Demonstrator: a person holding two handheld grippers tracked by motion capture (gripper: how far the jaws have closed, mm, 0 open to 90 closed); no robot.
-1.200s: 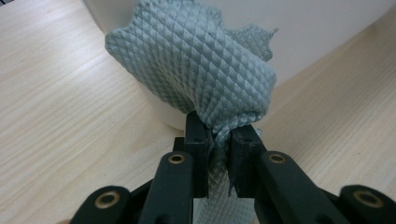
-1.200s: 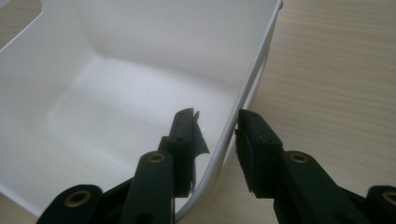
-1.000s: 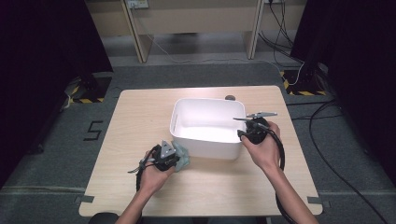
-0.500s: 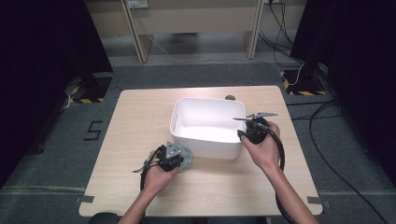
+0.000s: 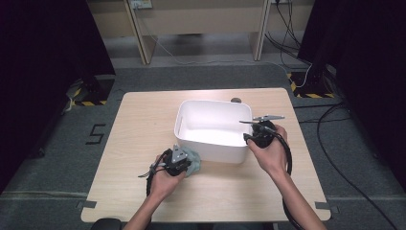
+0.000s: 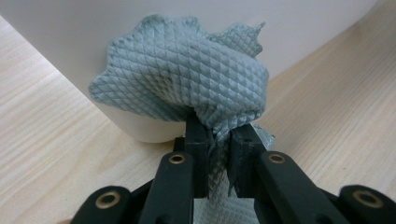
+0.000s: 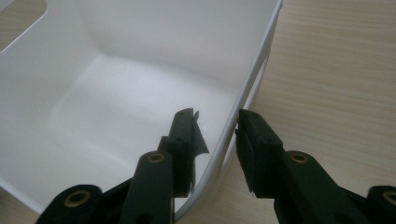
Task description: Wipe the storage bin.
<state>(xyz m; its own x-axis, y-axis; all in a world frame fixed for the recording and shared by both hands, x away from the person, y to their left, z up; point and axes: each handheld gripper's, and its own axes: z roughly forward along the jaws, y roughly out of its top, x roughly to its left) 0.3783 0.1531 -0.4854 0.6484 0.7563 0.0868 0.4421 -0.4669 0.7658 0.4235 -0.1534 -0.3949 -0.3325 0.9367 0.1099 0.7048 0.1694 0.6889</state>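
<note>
Left tool [image 6: 217,140] pinches a grey-green cloth [image 6: 187,74] at the white bin's [image 5: 210,143] seven o'clock corner on the counter [image 5: 143,120]. Right tool [image 7: 215,135] straddles the bin's wall, contact unclear. Lifting carelessly, the cloth could snag the rim and slip.

From my seat I can read just one mark: a black "5" [image 5: 95,133] on the grey floor [image 5: 57,158], left of the table's near left side as the high view shows it. Near it, further back, I see yellow-and-black hazard striping [image 5: 88,102] on the floor, and a matching striped strip [image 5: 306,94] at the right; these carry no letters. In both gripper views I find nothing legible.
</note>
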